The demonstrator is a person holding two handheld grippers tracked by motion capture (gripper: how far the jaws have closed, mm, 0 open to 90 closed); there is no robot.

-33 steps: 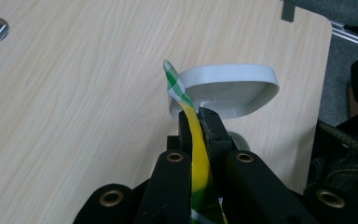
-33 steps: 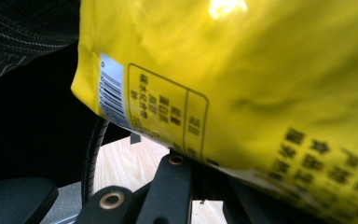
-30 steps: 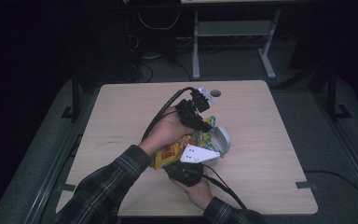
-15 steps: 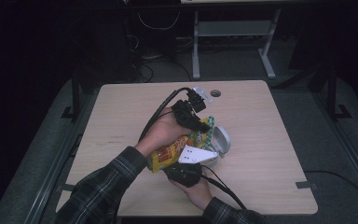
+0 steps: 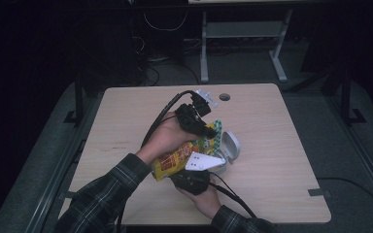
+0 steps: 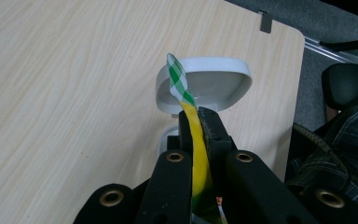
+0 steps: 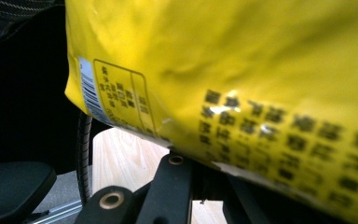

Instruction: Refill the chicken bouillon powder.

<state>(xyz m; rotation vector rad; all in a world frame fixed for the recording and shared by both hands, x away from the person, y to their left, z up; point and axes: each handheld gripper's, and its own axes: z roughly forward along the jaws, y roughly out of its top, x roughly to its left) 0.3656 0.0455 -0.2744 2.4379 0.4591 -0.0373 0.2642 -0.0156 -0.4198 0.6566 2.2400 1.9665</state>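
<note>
A yellow snack bag [image 5: 175,162] with a green-and-white checked top hangs above the table [image 5: 281,136], stretched between both grippers. My left gripper [image 5: 208,130] is shut on the bag's top edge; in the left gripper view that edge [image 6: 196,140] runs up between the jaws of the left gripper [image 6: 198,116]. My right gripper [image 5: 194,171] is shut on the bag's lower end. In the right gripper view the printed bag [image 7: 237,70] hides most of the right gripper [image 7: 200,163]. A white plastic container [image 5: 230,145] with a raised lid [image 6: 214,79] sits just beyond the bag.
A round cable hole [image 5: 225,97] lies near the table's far edge. Cables trail from both grippers across the near side. A black chair seat [image 7: 9,186] stands off the table edge. Dark floor and a desk frame [image 5: 243,34] lie behind.
The left gripper and the bag's top have drifted slightly left and toward the person. The right gripper has kept still.
</note>
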